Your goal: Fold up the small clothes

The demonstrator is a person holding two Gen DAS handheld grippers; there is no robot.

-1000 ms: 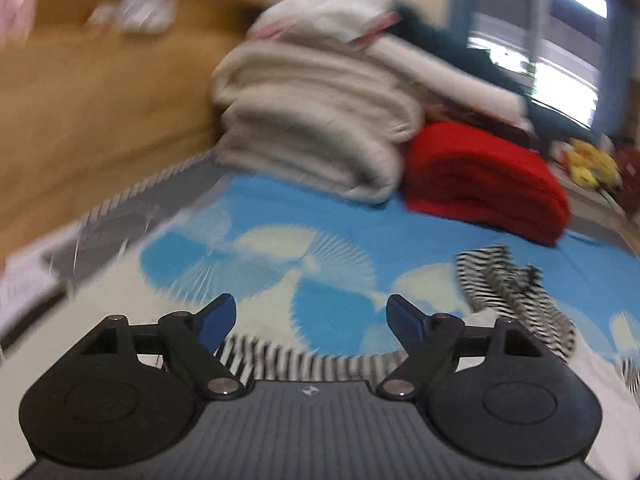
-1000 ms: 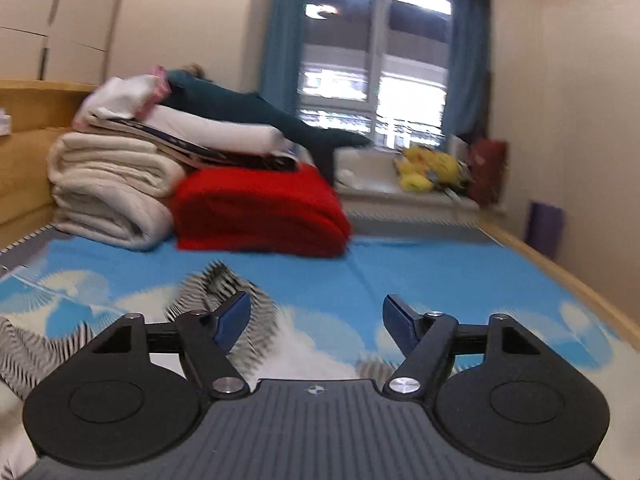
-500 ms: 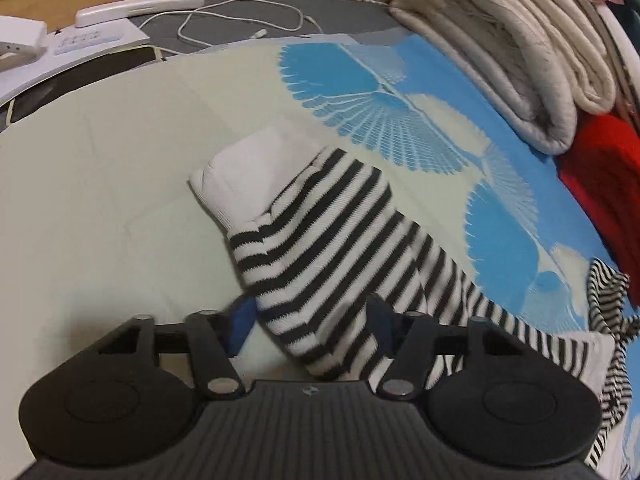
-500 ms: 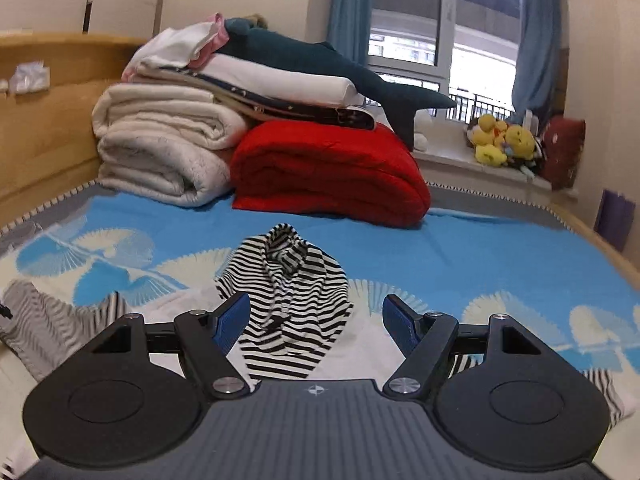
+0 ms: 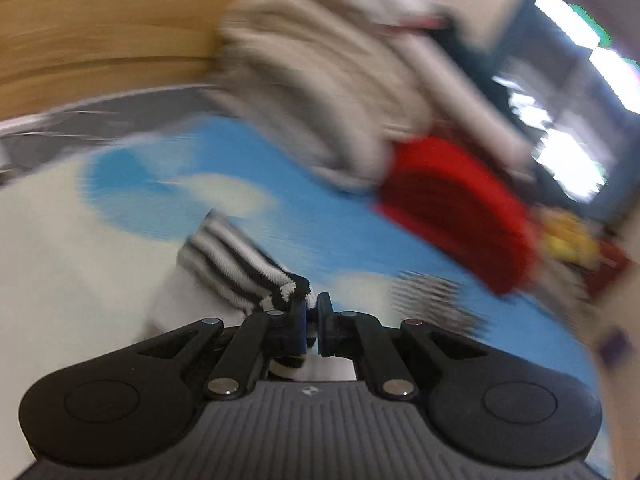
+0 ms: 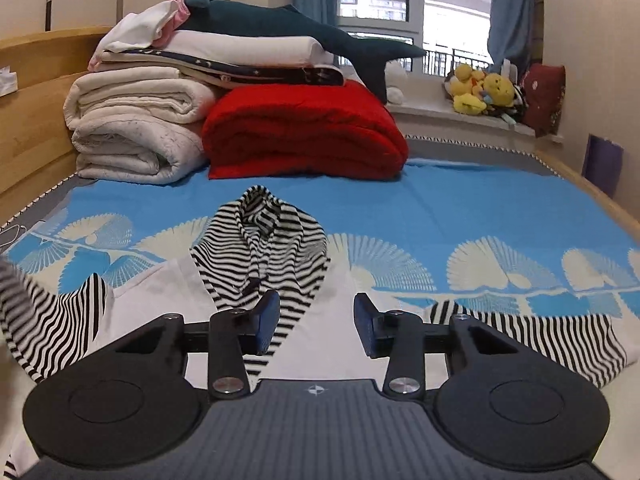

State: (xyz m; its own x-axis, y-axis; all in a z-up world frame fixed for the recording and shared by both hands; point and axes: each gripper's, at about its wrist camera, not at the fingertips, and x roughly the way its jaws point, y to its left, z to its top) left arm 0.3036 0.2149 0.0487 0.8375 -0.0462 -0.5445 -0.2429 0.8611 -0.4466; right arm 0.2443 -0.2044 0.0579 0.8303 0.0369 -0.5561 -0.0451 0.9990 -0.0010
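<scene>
In the left wrist view, which is blurred, the fingers of the left gripper (image 5: 312, 322) are seen pressed together on the striped sleeve (image 5: 240, 268) of a small garment. The sleeve is pinched near its cuff and is lifted away from the bed sheet (image 5: 280, 216).

In the right wrist view, the fingers of the right gripper (image 6: 316, 322) are held spread apart, and nothing is gripped between them. Just beyond them, the hooded garment (image 6: 260, 256) is laid flat on the blue sheet, with its black and white striped hood (image 6: 264, 220) pointing away from the camera and one sleeve spread out to each side.

Farther back, a folded red blanket (image 6: 304, 132) is placed beside a stack of cream blankets (image 6: 136, 128). A dark plush shark (image 6: 304, 36) is laid on top of the stack.
</scene>
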